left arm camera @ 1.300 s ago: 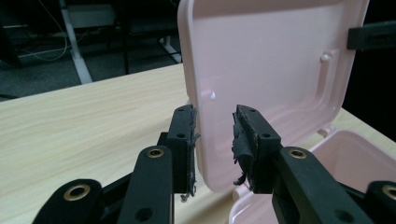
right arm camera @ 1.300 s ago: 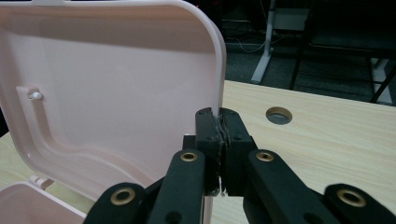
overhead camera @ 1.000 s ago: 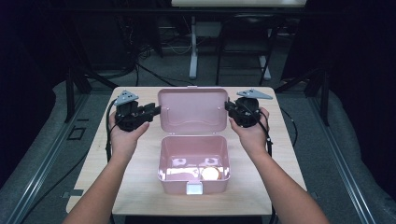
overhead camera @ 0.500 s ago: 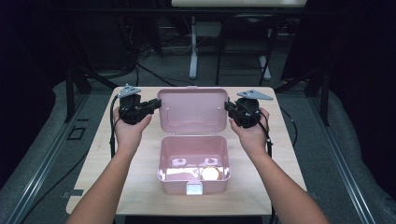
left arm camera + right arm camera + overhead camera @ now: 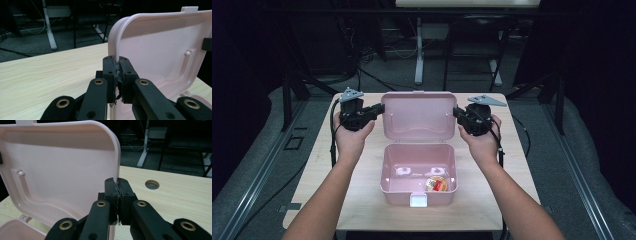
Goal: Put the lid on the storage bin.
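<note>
Standing open, pink lunchbox lid [image 5: 419, 116]

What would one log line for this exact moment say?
left gripper: shut on lid left edge | right gripper: shut on lid right edge | lid: upright, open | box: small packet inside

A pale wooden bench [image 5: 337, 200] stands on grey carpet [image 5: 257, 165] in a dark room. Beyond it, a white desk leg [image 5: 418, 55] rises among trailing black cables [image 5: 377, 77].
</note>
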Action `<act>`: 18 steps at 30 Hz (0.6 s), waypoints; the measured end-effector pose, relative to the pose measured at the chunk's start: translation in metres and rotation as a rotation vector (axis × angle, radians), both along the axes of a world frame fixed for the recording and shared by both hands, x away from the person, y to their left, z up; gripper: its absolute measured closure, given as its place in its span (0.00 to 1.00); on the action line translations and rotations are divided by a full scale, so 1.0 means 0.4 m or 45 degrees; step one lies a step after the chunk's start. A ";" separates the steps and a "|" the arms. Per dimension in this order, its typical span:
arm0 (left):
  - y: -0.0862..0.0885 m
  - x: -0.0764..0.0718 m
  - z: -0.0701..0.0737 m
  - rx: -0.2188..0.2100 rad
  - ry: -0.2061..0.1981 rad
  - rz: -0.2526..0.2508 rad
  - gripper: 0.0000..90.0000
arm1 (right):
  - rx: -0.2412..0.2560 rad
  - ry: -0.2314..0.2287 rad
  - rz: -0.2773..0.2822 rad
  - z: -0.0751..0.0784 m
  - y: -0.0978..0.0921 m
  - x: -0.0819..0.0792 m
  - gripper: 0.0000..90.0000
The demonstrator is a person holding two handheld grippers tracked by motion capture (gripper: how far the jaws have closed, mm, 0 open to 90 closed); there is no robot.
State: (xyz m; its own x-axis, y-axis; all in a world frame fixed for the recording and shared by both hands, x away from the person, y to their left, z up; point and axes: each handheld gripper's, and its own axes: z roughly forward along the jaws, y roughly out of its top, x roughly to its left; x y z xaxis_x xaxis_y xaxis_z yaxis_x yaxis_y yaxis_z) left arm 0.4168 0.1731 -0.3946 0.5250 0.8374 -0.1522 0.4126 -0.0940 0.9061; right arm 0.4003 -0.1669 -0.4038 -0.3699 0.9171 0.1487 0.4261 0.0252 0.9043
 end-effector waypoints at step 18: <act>-0.004 -0.003 0.009 0.040 -0.050 -0.047 0.94 | -0.007 -0.040 -0.004 0.008 -0.006 -0.006 0.96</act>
State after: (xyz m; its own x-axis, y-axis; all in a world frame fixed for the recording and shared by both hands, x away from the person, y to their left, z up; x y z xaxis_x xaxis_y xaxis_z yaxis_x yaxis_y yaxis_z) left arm 0.4155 0.1715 -0.3911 0.5609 0.8212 -0.1049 0.3728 -0.1374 0.9177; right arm 0.3980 -0.1692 -0.4005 -0.3716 0.9190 0.1318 0.3977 0.0293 0.9171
